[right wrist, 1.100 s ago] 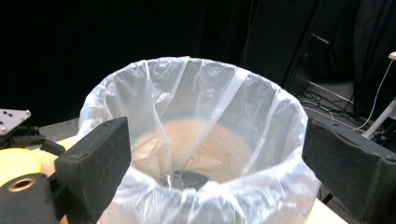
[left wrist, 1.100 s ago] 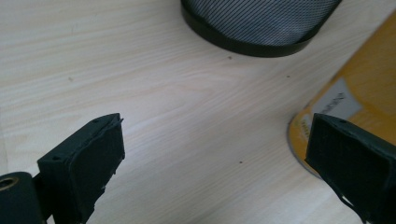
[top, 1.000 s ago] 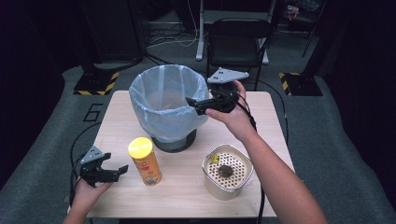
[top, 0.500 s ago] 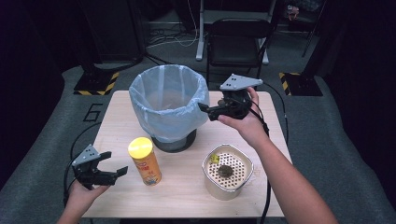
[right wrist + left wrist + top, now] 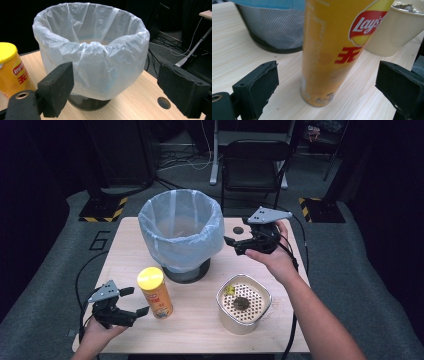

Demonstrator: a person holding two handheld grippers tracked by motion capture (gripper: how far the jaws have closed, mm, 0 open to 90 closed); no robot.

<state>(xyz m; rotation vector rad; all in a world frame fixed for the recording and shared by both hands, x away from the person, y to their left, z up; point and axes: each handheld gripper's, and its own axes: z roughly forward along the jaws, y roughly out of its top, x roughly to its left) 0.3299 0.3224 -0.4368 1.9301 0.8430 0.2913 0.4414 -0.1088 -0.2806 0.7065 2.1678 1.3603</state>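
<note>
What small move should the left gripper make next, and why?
Probably ease the left gripper forward so its jaws come around the chip can, then close. The jaws are open, the can stands upright and centred between them in the left gripper view, and neither jaw touches it yet.

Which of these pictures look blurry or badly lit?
High view: soft overall, table lit, surroundings nearly black. Left gripper view: chip can close and slightly blurred, jaws sharper. Right gripper view: clearest, bin liner evenly lit against a dark background.
</note>
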